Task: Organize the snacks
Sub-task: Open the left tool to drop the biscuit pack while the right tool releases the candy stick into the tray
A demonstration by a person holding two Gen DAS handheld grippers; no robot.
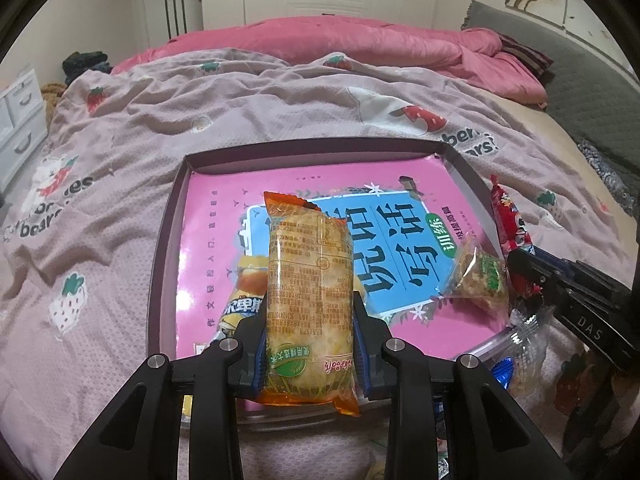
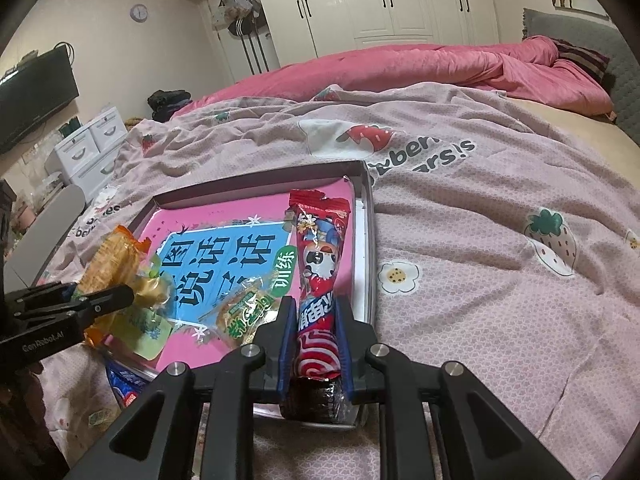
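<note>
My left gripper (image 1: pixel 310 312) is shut on a long orange rice-cracker pack (image 1: pixel 308 296) and holds it over the shallow box (image 1: pixel 168 240), which is lined with a pink and blue book. My right gripper (image 2: pixel 312 312) is shut on a red snack stick pack (image 2: pixel 320 264) above the box's right side (image 2: pixel 370 240). A small green-labelled snack (image 1: pixel 480 280) lies inside the box near its right edge; it also shows in the right wrist view (image 2: pixel 244 312). A yellow pack (image 1: pixel 244 292) lies in the box under the cracker pack. The left gripper with the cracker pack (image 2: pixel 112 264) shows at the left of the right wrist view.
The box rests on a pink strawberry-print bedspread (image 1: pixel 120 140). A clear wrapped snack (image 1: pixel 524 344) lies by the box's near right corner. A blue pack (image 2: pixel 124 388) lies by the near left corner. A pink quilt (image 1: pixel 360 40), drawers (image 2: pixel 92 148) and wardrobes stand beyond.
</note>
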